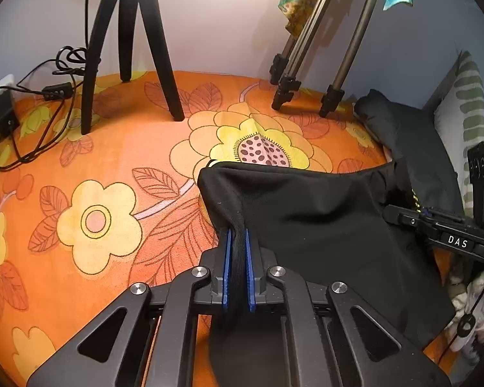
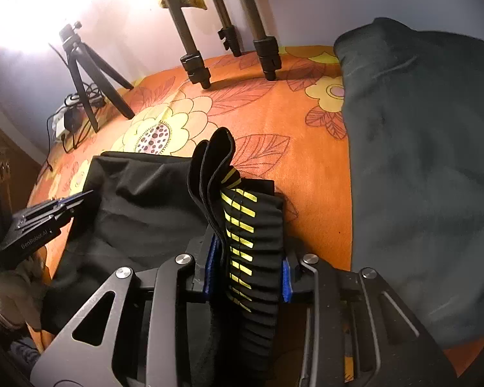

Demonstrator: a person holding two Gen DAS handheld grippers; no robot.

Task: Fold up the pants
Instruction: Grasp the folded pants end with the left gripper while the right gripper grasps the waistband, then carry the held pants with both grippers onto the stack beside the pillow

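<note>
The black pants (image 1: 322,213) lie spread across an orange floral bedsheet (image 1: 113,148). My left gripper (image 1: 237,235) is shut on a ribbed edge of the black fabric, pinched thin between its blue pads. In the right wrist view, my right gripper (image 2: 250,251) is shut on a thick bunch of the pants' black band with yellow stripes (image 2: 242,225), and folds of it stick up past the fingers. The rest of the pants (image 2: 138,200) stretch left toward the left gripper (image 2: 80,198). The right gripper (image 1: 400,216) shows at the right edge of the left wrist view, at the pants' far side.
A black tripod (image 1: 158,64) and a metal tripod (image 1: 306,64) stand at the back of the bed by the wall. Cables and a power strip (image 1: 3,113) lie at the left. A dark folded garment (image 2: 419,161) and a striped pillow (image 1: 468,113) fill the right side.
</note>
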